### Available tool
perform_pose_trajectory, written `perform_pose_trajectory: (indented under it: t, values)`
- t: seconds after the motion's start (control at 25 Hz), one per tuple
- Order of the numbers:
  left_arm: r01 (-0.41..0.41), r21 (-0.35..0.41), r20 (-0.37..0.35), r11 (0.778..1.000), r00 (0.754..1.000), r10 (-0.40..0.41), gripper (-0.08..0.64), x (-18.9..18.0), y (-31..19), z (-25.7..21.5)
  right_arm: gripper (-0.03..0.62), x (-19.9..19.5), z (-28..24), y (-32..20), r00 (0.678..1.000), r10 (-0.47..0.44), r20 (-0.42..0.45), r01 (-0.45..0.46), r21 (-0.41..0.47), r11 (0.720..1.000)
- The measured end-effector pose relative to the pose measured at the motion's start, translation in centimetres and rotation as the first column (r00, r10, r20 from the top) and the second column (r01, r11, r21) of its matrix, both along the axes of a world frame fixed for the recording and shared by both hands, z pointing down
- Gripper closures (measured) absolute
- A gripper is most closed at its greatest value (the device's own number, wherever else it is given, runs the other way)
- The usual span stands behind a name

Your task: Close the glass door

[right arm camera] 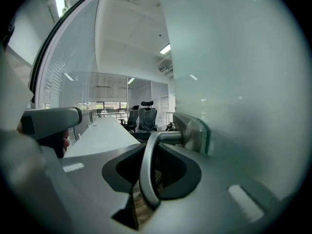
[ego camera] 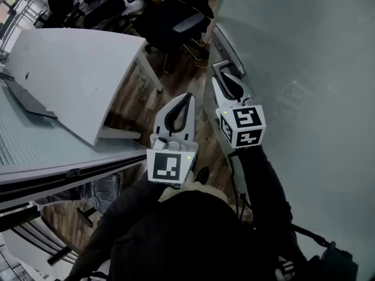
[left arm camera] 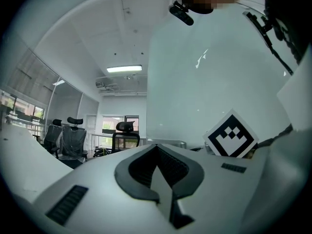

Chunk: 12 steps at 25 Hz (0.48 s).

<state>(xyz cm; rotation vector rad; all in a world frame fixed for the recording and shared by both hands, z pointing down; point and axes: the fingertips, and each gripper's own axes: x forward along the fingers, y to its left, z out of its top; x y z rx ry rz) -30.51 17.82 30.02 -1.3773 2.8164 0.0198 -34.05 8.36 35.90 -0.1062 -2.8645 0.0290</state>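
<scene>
Right between the right gripper's [ego camera: 227, 81] jaws sits the metal lever handle [right arm camera: 147, 172] of the glass door [ego camera: 304, 69]. The jaws are clamped onto it, and the bar runs down through the gap between the pads. The frosted pane itself is just to that gripper's right and stretches away ahead of it. From this angle I can't tell how far the door is from being shut.

My guess is the handle is gripped because it's the only thing on that smooth pane you can actually grab. Holding the lever lets you swing the whole door without slipping.

The left gripper [ego camera: 186, 98] hangs just to the left of the right one, a bit lower, and isn't touching the door. Its jaws are pressed together with nothing in them, so it looks parked out of the way while the other does the work.

Further left of both grippers there's a white desk [ego camera: 76, 69], with wood floor [ego camera: 176, 75] below. Ahead of them are some dark office chairs [ego camera: 176, 16]. None of that seems to sit in the door's path, as far as I can judge.
</scene>
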Motion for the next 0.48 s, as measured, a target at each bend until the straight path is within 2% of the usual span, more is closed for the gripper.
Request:
perform_pose_trajectory:
  t: [0.16, 0.48]
  values:
    - [0.031, 0.005, 0.009, 1.000, 0.999, -0.031, 0.563, 1.6, 4.4, -0.5, 0.526, 1.0, 0.1, 4.3, 0.999, -0.038, -0.002, 0.038, 0.001, 0.999]
    - [0.066, 0.002, -0.002, 0.998, 0.998, -0.066, 0.563, 1.9, 11.2, -0.3, 0.526, 1.3, -0.1, 11.1, 0.991, -0.135, 0.005, 0.135, 0.002, 0.991]
